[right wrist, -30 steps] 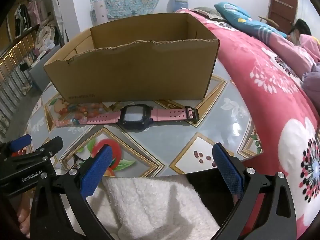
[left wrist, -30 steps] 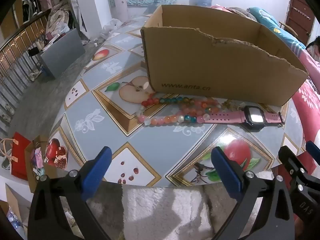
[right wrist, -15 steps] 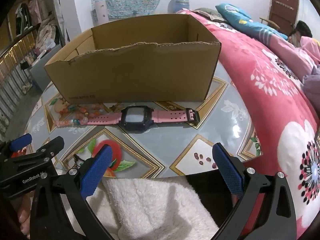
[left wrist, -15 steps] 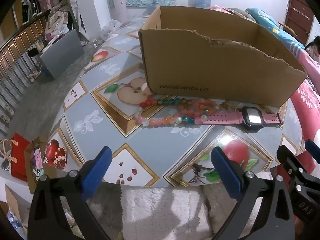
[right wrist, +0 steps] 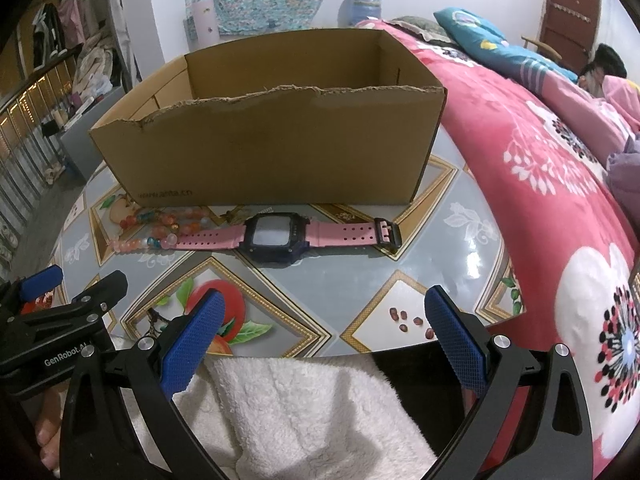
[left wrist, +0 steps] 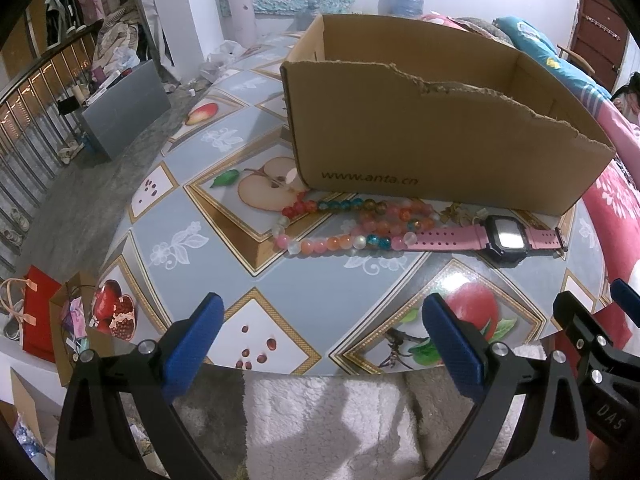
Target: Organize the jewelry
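Both the left gripper (left wrist: 320, 344) and right gripper (right wrist: 322, 332) are held wide and empty at 6 o'clock. A bead necklace (left wrist: 344, 224) and pink watch (right wrist: 280, 236) lie untouched before the cardboard box (right wrist: 276, 148); a first approach seems needed.

- The table (left wrist: 180, 248) wears a glossy grey cloth printed with fruit in gold-edged diamonds.
- A torn-rimmed cardboard box (left wrist: 432, 140) stands on it.
- Just in front of the box lie coloured beads (left wrist: 344, 224), looped.
- A pink watch (right wrist: 280, 236) lies flat, its strap end touching the beads.
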{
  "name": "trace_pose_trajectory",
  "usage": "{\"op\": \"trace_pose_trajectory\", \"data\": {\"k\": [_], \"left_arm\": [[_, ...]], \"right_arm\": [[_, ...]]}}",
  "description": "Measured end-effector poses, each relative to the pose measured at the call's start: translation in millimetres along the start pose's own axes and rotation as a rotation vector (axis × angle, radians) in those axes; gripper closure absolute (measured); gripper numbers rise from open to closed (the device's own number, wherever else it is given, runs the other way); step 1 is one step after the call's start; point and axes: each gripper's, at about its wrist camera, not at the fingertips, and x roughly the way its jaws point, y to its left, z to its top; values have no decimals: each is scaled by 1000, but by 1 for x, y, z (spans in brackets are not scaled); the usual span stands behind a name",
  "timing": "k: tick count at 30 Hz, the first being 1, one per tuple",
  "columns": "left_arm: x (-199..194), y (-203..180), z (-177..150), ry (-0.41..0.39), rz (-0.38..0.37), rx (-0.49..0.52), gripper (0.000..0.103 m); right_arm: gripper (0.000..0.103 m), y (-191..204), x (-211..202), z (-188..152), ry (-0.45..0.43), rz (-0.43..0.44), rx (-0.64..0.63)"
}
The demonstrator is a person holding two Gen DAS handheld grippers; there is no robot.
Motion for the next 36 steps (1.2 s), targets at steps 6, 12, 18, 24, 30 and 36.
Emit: {"op": "trace_pose_trajectory", "data": {"k": [6, 12, 18, 24, 30, 36], "left_arm": [[0, 0, 0, -1, 0, 0, 6], [0, 0, 0, -1, 1, 1, 6], [-1, 2, 0, 1, 1, 0, 6], [-3, 4, 0, 1, 7, -5, 6], [-3, 5, -3, -10, 11, 0, 6], [1, 9, -5, -12, -13, -6, 6]], "right_arm": [[8, 0, 0, 0, -1, 0, 1], [8, 0, 0, 0, -1, 0, 0], [8, 0, 0, 0, 0, -1, 0], [8, 0, 0, -1, 0, -3, 0], [8, -1, -2, -3, -8, -9, -3], [8, -2, -1, -5, -5, -16, -6]]}}
